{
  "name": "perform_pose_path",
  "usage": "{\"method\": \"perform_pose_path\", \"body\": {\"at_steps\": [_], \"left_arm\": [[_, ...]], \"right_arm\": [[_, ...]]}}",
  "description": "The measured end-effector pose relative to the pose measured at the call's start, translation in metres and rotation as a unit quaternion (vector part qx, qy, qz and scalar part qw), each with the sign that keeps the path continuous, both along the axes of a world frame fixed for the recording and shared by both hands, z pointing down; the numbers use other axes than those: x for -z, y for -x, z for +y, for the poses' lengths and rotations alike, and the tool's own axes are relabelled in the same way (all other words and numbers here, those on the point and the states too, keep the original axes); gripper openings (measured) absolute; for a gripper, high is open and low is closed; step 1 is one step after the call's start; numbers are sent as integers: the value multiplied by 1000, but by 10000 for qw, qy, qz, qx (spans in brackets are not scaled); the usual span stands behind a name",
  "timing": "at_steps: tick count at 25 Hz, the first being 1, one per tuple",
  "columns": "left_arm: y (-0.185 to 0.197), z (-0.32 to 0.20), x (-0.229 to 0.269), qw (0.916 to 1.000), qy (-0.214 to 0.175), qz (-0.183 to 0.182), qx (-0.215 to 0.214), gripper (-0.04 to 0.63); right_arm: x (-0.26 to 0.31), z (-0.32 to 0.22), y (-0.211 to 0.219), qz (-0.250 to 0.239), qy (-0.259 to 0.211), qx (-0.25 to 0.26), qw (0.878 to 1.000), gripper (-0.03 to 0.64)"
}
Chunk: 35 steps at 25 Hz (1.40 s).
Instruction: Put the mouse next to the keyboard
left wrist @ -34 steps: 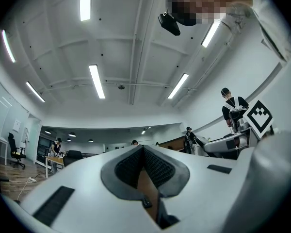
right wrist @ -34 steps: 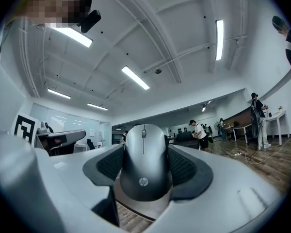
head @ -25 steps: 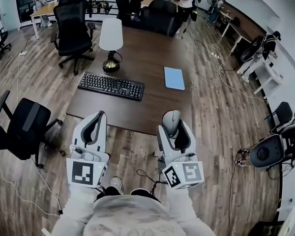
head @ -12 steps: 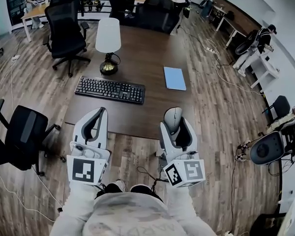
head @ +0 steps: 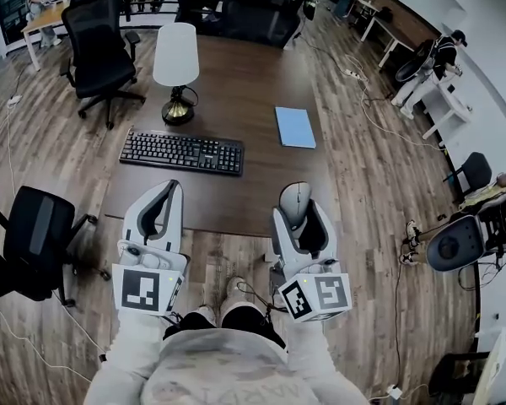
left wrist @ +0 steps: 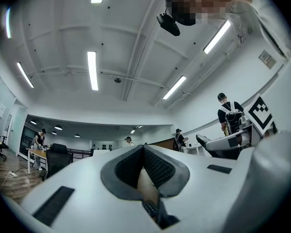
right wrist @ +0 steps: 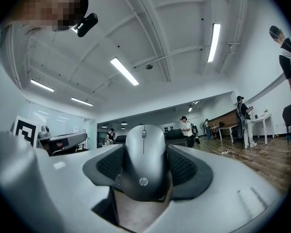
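In the head view a black keyboard (head: 182, 152) lies on the brown table (head: 236, 83), left of centre. My right gripper (head: 297, 211) hovers over the table's near edge, shut on a grey mouse (head: 294, 196). The right gripper view shows the mouse (right wrist: 143, 164) wedged between the dark pads (right wrist: 186, 171), its wheel pointing forward. My left gripper (head: 169, 194) hangs just in front of the keyboard with its jaws shut and nothing in them. In the left gripper view the tips of the left gripper (left wrist: 143, 149) meet, and a sliver of keyboard (left wrist: 150, 208) shows below them.
A white-shaded lamp (head: 175, 57) stands behind the keyboard and a blue notebook (head: 295, 127) lies to its right. Black office chairs stand at the left (head: 34, 230) and far left (head: 97, 32). Cables trail on the wooden floor (head: 363, 192) to the right. People stand far off.
The head view has crept a little toward the table. Both grippers keep the same pose, and the mouse stays in the right one.
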<state>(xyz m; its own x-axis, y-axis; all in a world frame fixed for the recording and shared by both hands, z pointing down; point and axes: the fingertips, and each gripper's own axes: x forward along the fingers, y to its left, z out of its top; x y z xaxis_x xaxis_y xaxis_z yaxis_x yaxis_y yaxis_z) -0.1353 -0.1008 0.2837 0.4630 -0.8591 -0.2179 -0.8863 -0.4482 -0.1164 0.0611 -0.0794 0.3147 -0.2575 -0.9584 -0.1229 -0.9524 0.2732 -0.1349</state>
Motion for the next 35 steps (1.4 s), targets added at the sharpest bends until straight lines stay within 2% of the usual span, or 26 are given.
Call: {"method": "perform_pose_path", "body": {"at_steps": [10, 23, 35], "left_arm": [[-6, -43, -3, 10000, -2, -27, 38, 6], [-23, -126, 3, 9997, -81, -17, 208, 6], [-30, -185, -11, 9985, 136, -26, 537, 6]], "right_arm": [[-6, -45, -14, -20, 78, -95, 9999, 296], [-8, -141, -30, -81, 158, 90, 9998, 296], [-36, -223, -39, -43, 584, 374, 9976, 296]]}}
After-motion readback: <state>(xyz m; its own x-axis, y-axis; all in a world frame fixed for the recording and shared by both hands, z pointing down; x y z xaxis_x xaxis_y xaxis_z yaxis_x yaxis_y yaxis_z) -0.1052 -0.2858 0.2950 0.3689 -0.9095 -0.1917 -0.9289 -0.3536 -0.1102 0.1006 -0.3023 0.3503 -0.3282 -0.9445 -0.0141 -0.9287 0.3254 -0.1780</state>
